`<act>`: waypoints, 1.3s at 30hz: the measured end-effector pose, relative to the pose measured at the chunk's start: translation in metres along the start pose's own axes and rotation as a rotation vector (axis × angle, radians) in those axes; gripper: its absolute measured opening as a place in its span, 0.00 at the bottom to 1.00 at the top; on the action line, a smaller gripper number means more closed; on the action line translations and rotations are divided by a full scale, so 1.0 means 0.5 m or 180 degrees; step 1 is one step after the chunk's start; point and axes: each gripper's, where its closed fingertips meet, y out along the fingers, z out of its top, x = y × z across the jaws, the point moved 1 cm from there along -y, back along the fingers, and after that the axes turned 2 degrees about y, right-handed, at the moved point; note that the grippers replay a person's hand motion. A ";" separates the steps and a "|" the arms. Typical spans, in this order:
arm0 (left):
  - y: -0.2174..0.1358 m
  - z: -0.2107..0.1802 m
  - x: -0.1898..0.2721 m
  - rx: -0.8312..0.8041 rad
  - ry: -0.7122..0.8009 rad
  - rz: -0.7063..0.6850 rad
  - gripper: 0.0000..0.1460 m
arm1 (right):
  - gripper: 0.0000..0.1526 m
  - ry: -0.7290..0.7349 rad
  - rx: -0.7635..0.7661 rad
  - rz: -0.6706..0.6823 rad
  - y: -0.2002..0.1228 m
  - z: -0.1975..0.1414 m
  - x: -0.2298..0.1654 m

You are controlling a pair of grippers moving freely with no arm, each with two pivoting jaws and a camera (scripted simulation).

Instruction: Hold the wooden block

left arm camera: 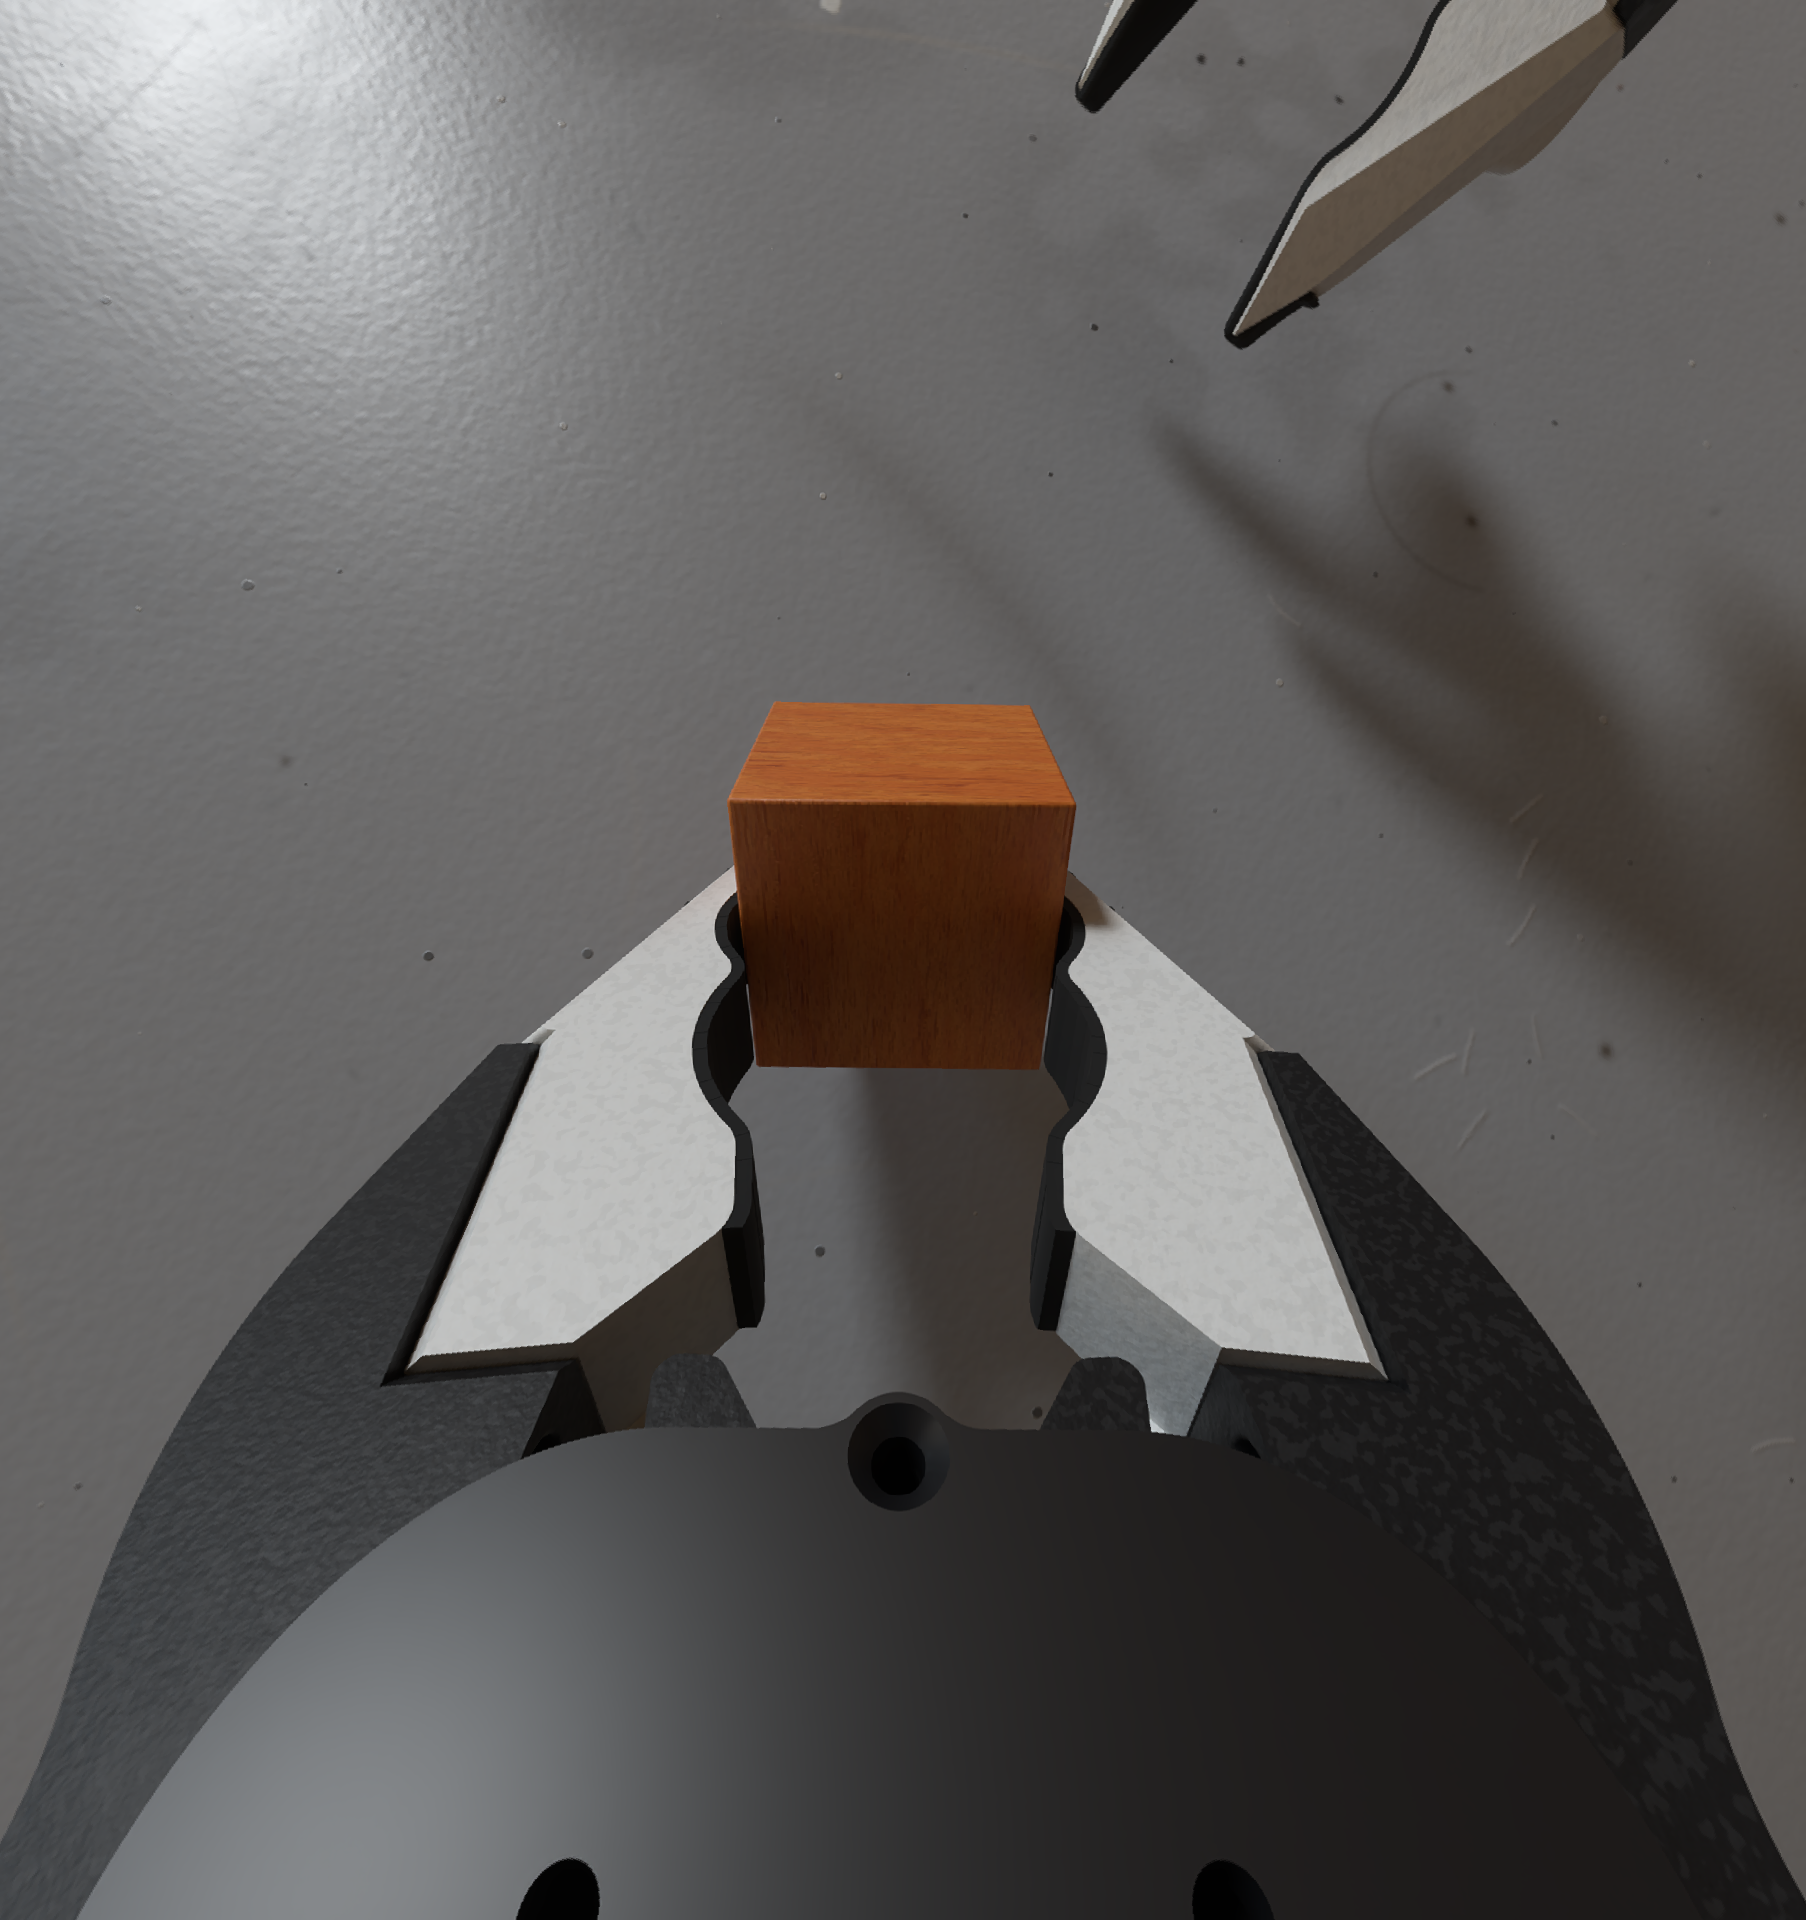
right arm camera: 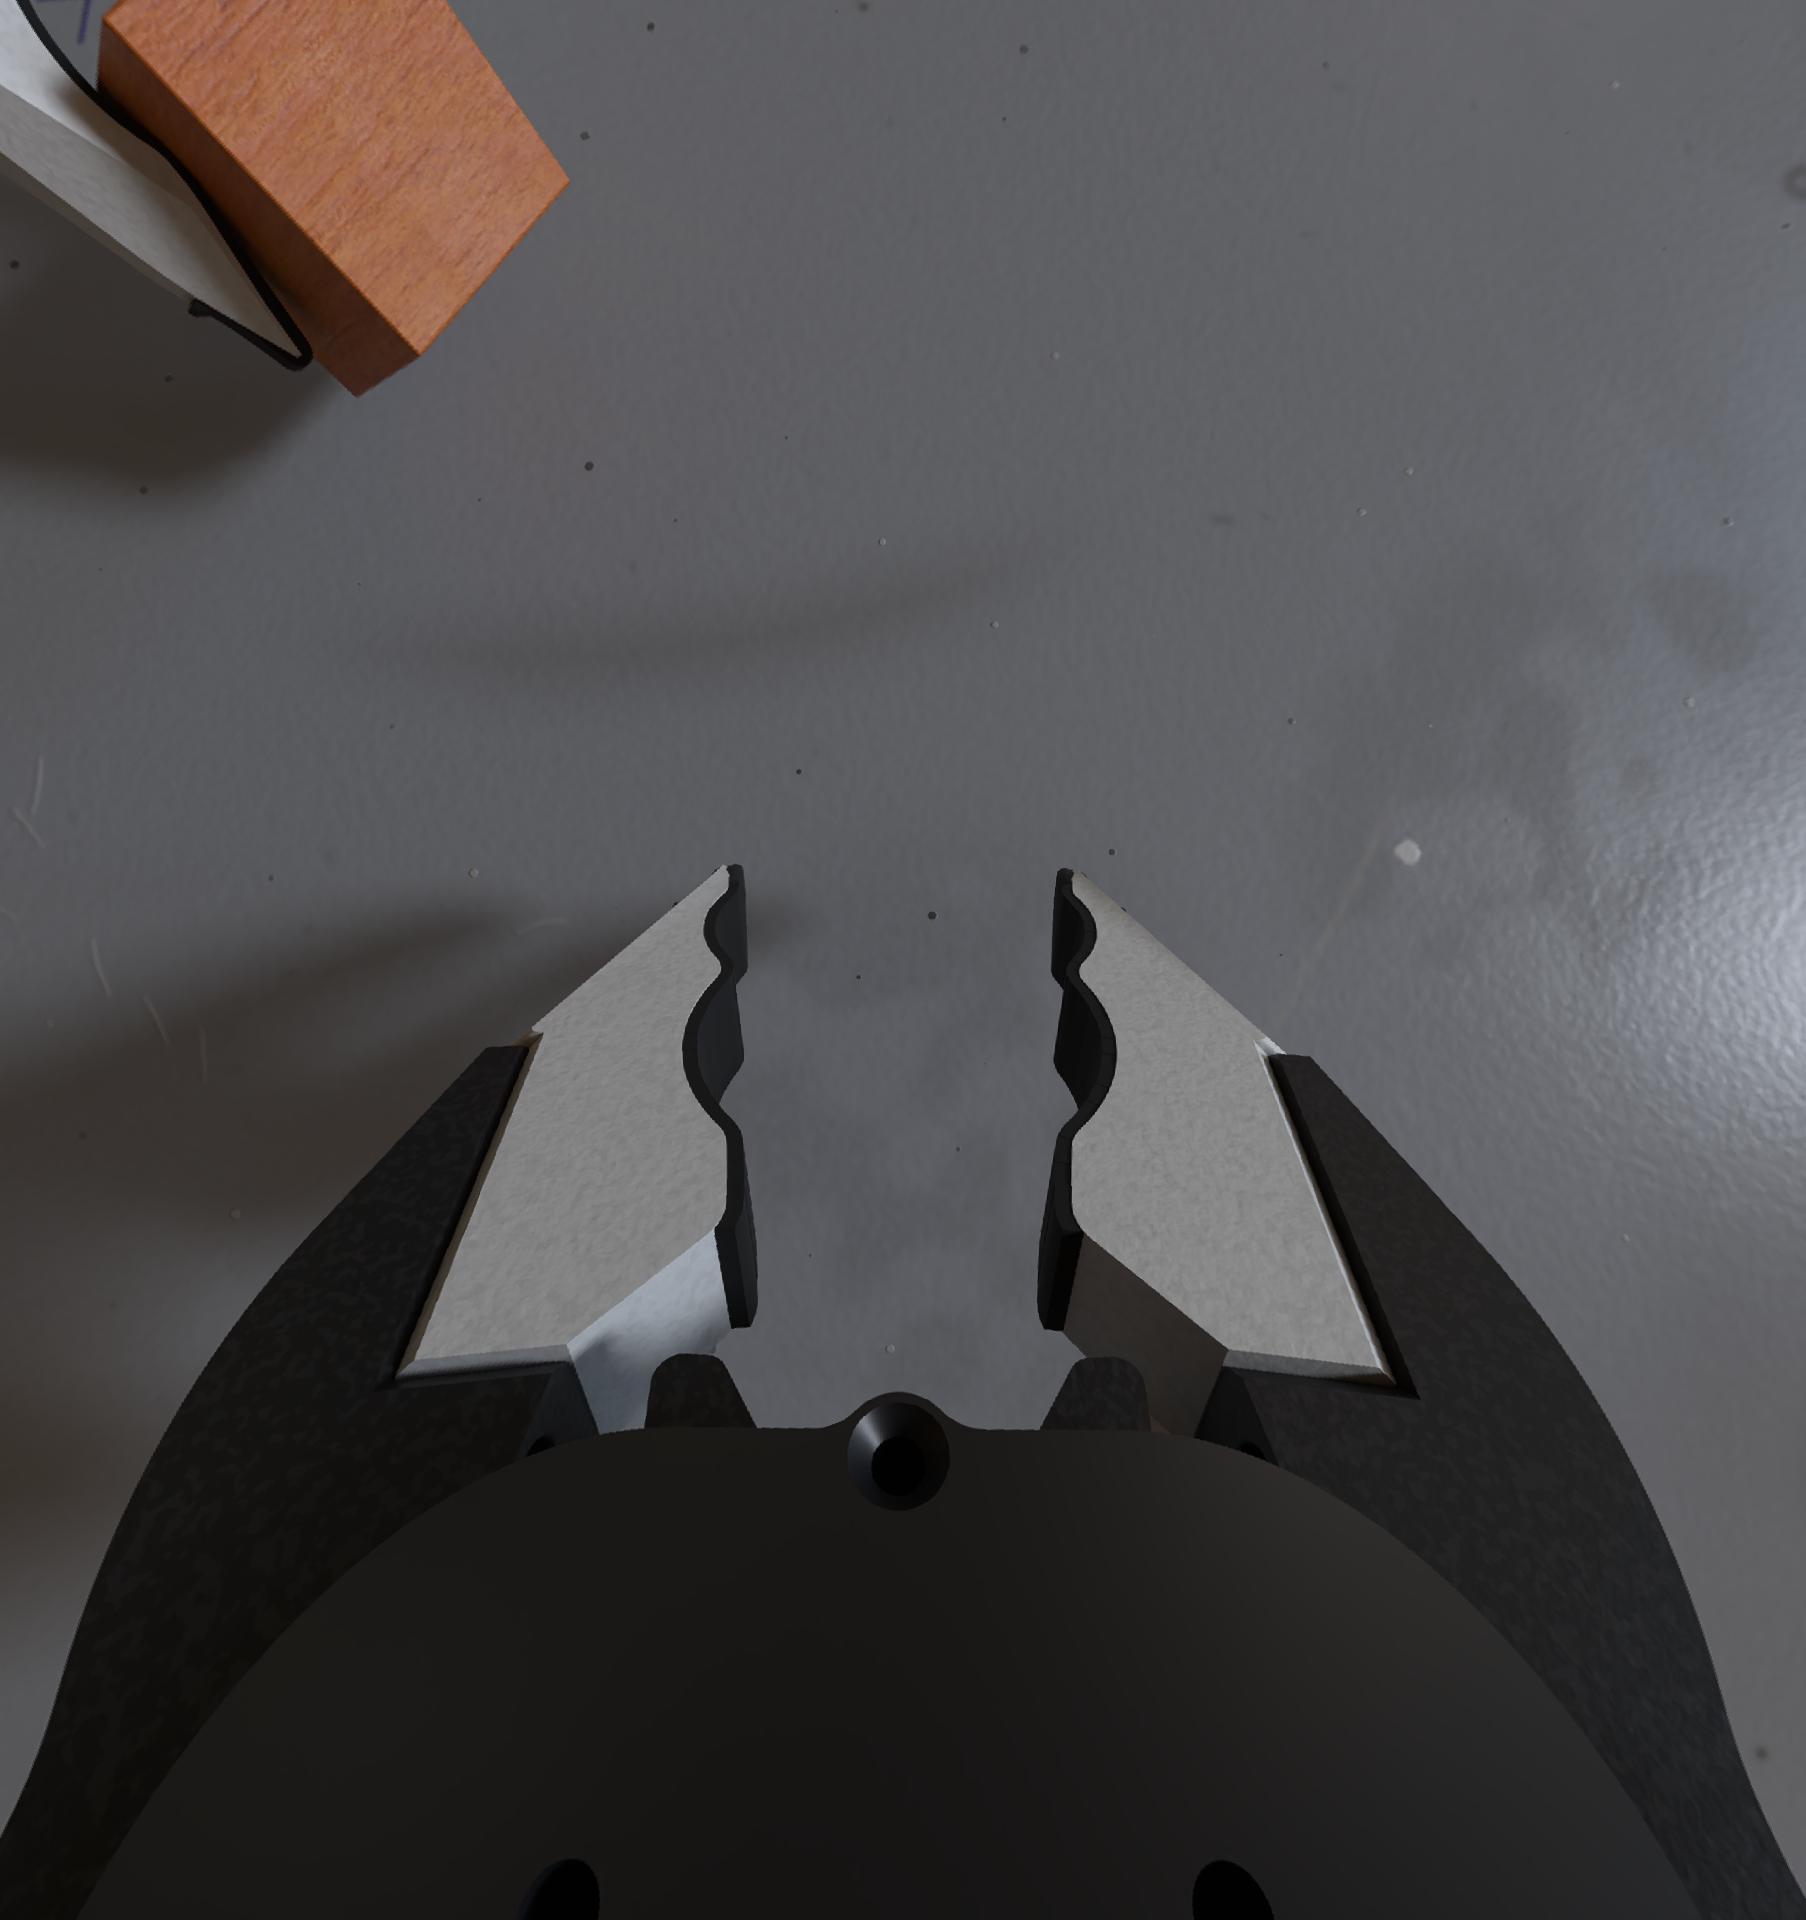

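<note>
The wooden block [left arm camera: 899, 914] sits straight ahead of your left tool [left arm camera: 899, 935], squarely between its two fingers, with the dark pads [left arm camera: 735, 940] pressed against its left and right faces near the tips. So the left tool is closed on it, and the grasp looks centred rather than skewed. The block is close to a cube, so no long axis matters; its grain runs along the fingers.

Your right tool [right arm camera: 899, 914] is well apart from the block, with a moderate gap between its fingers and nothing in it, only grey surface [right arm camera: 1294, 416] ahead.

The left wrist view hides the block's underside. The right wrist view, with the block [right arm camera: 338, 177] at its upper left, shows one white finger [right arm camera: 57, 177] flat along its side, yet whether the block clears the surface is hard to tell.
</note>
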 end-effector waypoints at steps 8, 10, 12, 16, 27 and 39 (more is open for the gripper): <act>0.013 0.022 0.016 0.0134 -0.0283 -0.0238 0.38 | 0.35 0.0019 -0.0039 0.0164 0.017 0.003 -0.004; 0.014 0.026 0.022 0.0178 -0.0420 -0.0364 0.38 | 0.36 0.0026 -0.0055 0.0158 0.017 0.002 0.000; 0.014 0.032 0.024 0.0234 -0.0588 -0.0472 0.38 | 0.37 0.0052 -0.0064 0.0147 0.017 0.002 0.005; 0.016 0.039 0.027 0.0309 -0.0847 -0.0652 0.38 | 0.38 0.0059 -0.0108 0.0124 0.017 0.002 0.010; 0.017 0.028 0.019 0.0237 -0.0545 -0.0361 0.38 | 0.40 -0.0195 -0.0062 -0.0069 -0.016 0.045 0.037; 0.030 0.039 0.037 0.0337 -0.0768 -0.0494 0.38 | 0.38 -0.0203 -0.0135 -0.0193 0.008 0.056 0.055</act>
